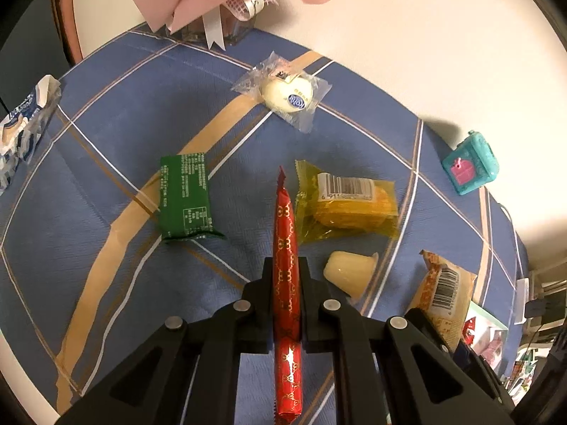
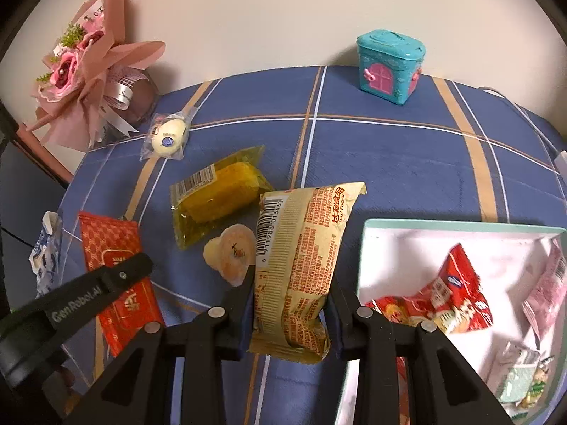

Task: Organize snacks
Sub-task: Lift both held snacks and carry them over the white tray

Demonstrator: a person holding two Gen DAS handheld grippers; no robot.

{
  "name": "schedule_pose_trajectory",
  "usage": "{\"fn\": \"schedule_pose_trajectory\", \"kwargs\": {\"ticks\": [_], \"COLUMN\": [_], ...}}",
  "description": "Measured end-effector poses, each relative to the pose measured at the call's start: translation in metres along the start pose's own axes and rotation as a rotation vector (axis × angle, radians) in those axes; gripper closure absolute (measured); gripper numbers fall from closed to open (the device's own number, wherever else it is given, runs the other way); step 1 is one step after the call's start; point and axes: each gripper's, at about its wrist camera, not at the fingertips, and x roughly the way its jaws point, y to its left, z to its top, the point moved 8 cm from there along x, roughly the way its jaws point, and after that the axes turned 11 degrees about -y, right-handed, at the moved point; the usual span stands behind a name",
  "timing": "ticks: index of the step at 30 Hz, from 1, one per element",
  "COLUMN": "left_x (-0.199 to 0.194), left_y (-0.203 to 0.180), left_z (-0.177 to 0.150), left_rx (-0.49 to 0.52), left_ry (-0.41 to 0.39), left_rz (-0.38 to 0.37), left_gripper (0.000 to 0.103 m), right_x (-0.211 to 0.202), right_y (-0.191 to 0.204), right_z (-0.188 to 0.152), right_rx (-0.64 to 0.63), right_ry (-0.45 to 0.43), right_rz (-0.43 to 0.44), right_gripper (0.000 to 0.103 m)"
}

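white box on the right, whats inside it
The white box holds a red snack packet, a pink packet and a pale green packet. The right gripper and the picture edge cover its near part, so more may lie there.

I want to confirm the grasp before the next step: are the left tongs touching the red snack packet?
Touching. In the left wrist view the left tongs are shut on the red snack packet, with both fingers pressed against its sides.
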Motion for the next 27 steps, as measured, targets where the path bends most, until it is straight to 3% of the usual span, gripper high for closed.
{"fn": "schedule_pose_trajectory", "kwargs": {"ticks": [16, 27], "left_x": [-0.033, -0.05], "left_y": [-0.036, -0.104], "left_z": [-0.021, -0.059], "left_rx": [0.023, 0.12], "left_ry": [-0.002, 0.023], "left_rz": [-0.113, -0.221], "left_gripper": [0.093, 0.093], "right_x": [-0.059, -0.093], "right_y": [-0.058, -0.128], "right_z": [-0.008, -0.019], "right_rx": [0.079, 0.169], "right_ry": [-0.034, -0.049], "right_rz": [-0.069, -0.161], "right_gripper": [0.067, 0.067]}}
